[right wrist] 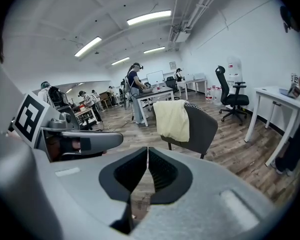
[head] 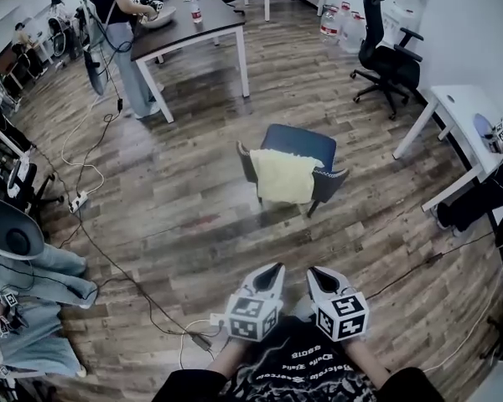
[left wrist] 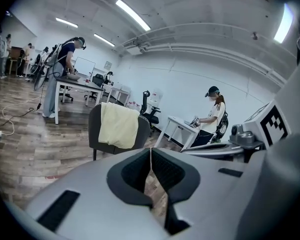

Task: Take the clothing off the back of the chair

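Note:
A pale yellow garment [head: 283,176] hangs over the back of a dark blue-grey chair [head: 306,146] in the middle of the wooden floor. It shows too in the left gripper view as the garment [left wrist: 118,125] on the chair [left wrist: 96,129], and in the right gripper view as the garment [right wrist: 172,120] on the chair [right wrist: 202,126]. My left gripper [head: 275,270] and right gripper [head: 313,274] are side by side near the bottom of the head view, well short of the chair. Both are shut with nothing between their jaws.
A long table [head: 193,25] with a person [head: 117,23] stands at the back left. A black office chair [head: 387,53] and water bottles [head: 334,22] sit at the back right, a white desk [head: 469,124] at the right. Cables [head: 109,258] trail over the floor at left.

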